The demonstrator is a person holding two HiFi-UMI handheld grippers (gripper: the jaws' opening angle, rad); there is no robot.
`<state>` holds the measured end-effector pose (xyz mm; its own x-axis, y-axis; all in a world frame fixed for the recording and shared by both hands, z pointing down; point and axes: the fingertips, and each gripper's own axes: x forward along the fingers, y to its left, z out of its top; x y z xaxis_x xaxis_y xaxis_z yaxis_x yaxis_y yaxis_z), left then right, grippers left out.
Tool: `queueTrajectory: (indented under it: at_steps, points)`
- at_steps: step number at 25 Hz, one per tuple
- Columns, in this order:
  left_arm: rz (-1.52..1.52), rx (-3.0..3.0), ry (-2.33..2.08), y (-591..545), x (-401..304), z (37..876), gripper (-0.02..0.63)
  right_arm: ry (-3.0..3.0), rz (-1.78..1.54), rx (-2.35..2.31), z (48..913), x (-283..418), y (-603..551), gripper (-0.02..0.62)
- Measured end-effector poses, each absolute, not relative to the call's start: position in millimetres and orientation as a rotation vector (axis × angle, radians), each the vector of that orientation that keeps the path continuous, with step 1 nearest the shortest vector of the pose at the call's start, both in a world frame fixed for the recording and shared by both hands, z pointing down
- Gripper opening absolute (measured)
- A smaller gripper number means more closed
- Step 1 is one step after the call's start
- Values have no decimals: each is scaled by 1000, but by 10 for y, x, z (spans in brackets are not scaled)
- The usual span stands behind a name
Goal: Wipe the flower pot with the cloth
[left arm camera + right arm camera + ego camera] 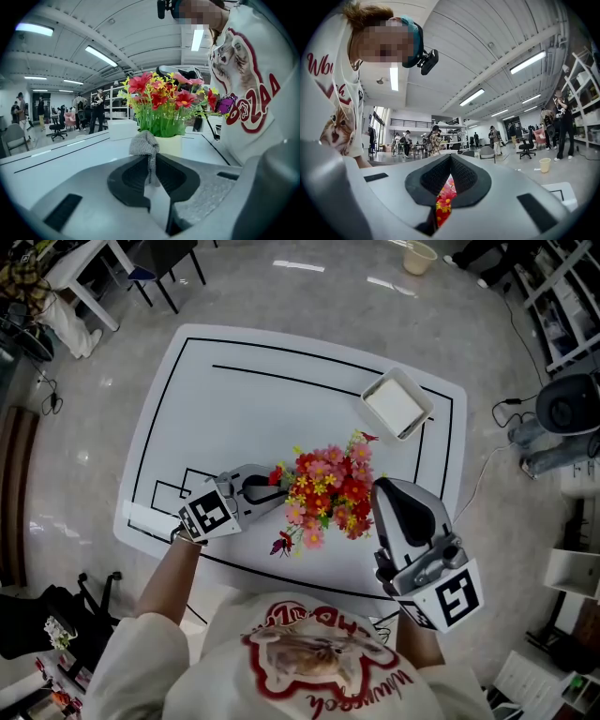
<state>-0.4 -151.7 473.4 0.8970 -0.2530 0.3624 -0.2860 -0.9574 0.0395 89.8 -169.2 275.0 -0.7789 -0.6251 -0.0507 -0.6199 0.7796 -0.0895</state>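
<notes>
Your left tool [151, 164] is the one that matters here. Its jaws are closed on the grey cloth [143, 143], which pokes out past the tips as a small bunched wad. Straight ahead of that wad, a touch to its right, stands the flower pot [171, 145], a pale, upright pot sitting on the white bench [244, 399] roughly at its middle. In the left gripper view the cloth overlaps the pot's left edge, so it is either on the wall or just short of it; I cannot tell which. The pot's long axis runs straight up, and you are coming at it from the side and low. I judge the wipe has to travel around that wall, not along it, under the overhang of the flowers [161, 101] that spread wider than the pot itself. From the head view the blooms hide the pot completely, so steer by the left gripper view. Your right tool [449, 161] is closed with nothing gripped; only red and pink petals show through the slit below its tips. It hangs on the other side of the bouquet from the cloth, up near bloom height, so it is farther from the pot's wall than the left one. If the pot needs steadying, it would have to come down first. Beyond the flowers, well apart, a white tray [397, 405] lies near the bench's far right corner, out of the way.
</notes>
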Motion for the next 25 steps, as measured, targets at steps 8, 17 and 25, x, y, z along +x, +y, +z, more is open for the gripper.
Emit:
queueTrajectory:
  at_steps: [8,17,25]
  points:
    - [535,2969,-447,-1413,-19,4717,43,2867,-90,-1085,2687,873,-1632,-2]
    - [499,2978,-435,-1271,-40,4689,43,2835,-95,-1173,2724,864,-1440,-2]
    - [480,2977,-386,-1135,21,4686,43,2802,-84,-1247,2684,908,-1305,-2]
